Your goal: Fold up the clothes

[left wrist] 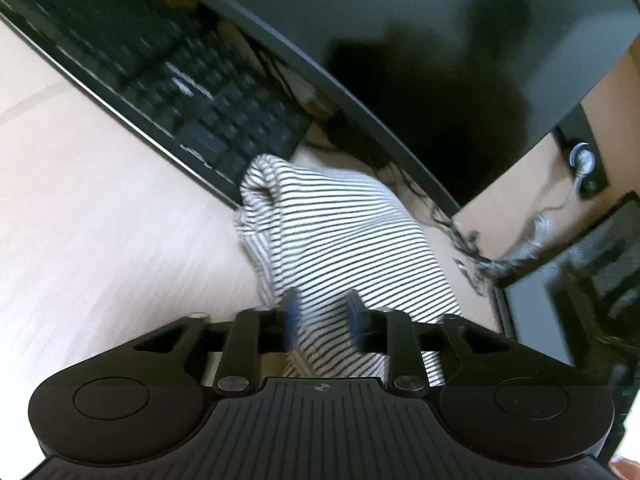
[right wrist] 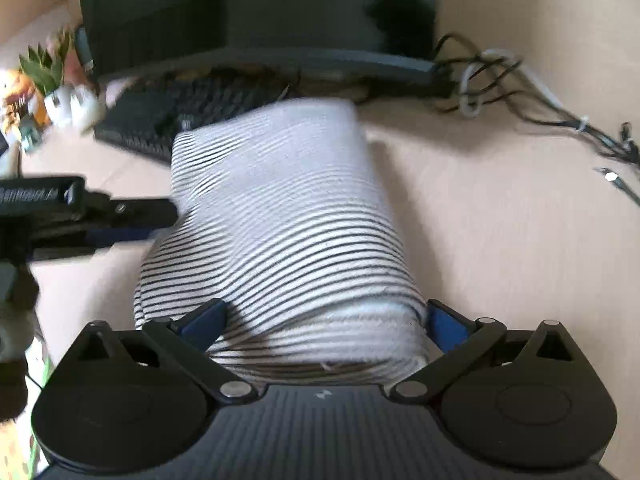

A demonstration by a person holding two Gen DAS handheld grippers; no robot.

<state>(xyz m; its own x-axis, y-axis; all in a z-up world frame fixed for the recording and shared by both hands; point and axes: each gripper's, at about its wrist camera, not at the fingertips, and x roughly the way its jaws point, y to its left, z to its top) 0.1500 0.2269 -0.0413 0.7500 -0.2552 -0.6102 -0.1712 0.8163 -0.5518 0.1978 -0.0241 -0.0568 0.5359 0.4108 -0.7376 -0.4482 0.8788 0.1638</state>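
A white garment with thin black stripes [left wrist: 340, 236] lies folded into a thick bundle on the pale desk; it also fills the middle of the right wrist view [right wrist: 280, 208]. My left gripper [left wrist: 325, 312] has its blue fingers close together on the bundle's near edge, with striped cloth between them. It also shows from the side in the right wrist view [right wrist: 132, 222], at the bundle's left edge. My right gripper [right wrist: 324, 320] is wide open, its blue fingers [right wrist: 202, 318] on either side of the bundle's thick near end.
A black keyboard [left wrist: 168, 80] lies just beyond the garment, under a dark monitor [left wrist: 440, 40]. Tangled cables [right wrist: 520, 92] lie at the right of the desk. A small potted plant and figurines [right wrist: 44, 80] stand at the far left.
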